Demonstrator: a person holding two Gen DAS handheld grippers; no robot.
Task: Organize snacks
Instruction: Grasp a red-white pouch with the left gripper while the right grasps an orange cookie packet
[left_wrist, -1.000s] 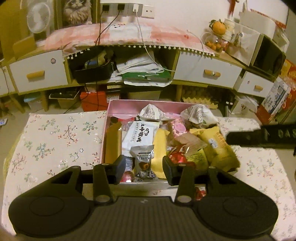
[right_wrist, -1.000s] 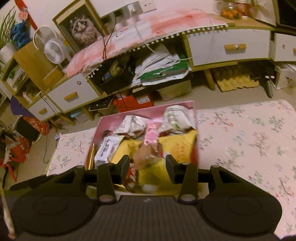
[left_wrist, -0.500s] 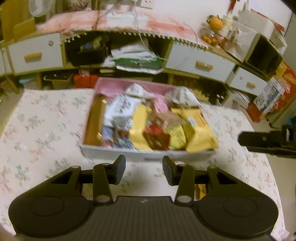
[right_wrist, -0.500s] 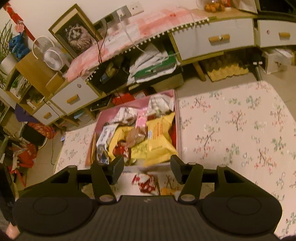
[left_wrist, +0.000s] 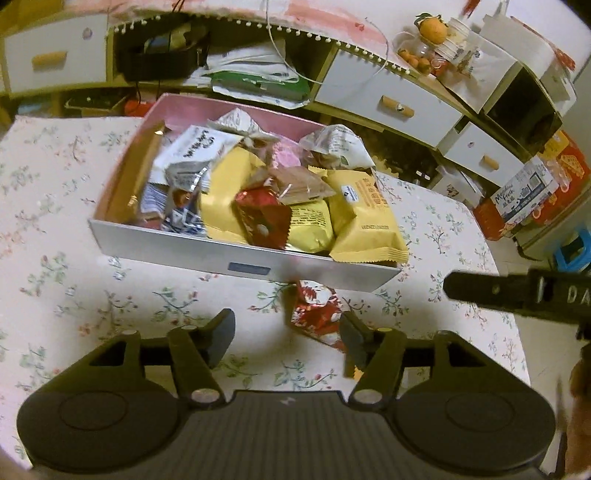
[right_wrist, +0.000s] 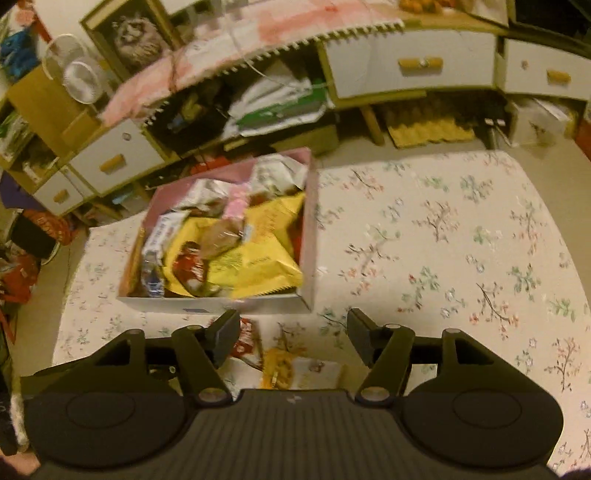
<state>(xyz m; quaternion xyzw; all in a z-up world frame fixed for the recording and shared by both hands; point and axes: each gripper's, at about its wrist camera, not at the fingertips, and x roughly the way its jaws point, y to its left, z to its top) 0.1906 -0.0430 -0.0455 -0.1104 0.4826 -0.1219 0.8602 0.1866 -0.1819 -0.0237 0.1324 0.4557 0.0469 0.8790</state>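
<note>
A pink-lined box (left_wrist: 243, 266) on the floral tablecloth is piled with snack packets, yellow (left_wrist: 365, 218), red (left_wrist: 264, 216) and white (left_wrist: 197, 146). It also shows in the right wrist view (right_wrist: 308, 236). A red packet (left_wrist: 314, 308) lies on the cloth in front of the box, just ahead of my left gripper (left_wrist: 286, 338), which is open and empty. My right gripper (right_wrist: 293, 338) is open and empty above the same red packet (right_wrist: 245, 341) and a yellow-and-white packet (right_wrist: 295, 373). The right gripper's finger shows at the right in the left wrist view (left_wrist: 517, 293).
The floral tablecloth (right_wrist: 443, 240) stretches to the right of the box. Behind the table stand white drawers (left_wrist: 384, 107), a shelf with papers (left_wrist: 258, 74), a fan (right_wrist: 79, 77) and cartons on the floor (left_wrist: 528, 195).
Both grippers have pulled back and up from the box. The box now lies farther ahead, and the loose packets in front of it have come into view.
</note>
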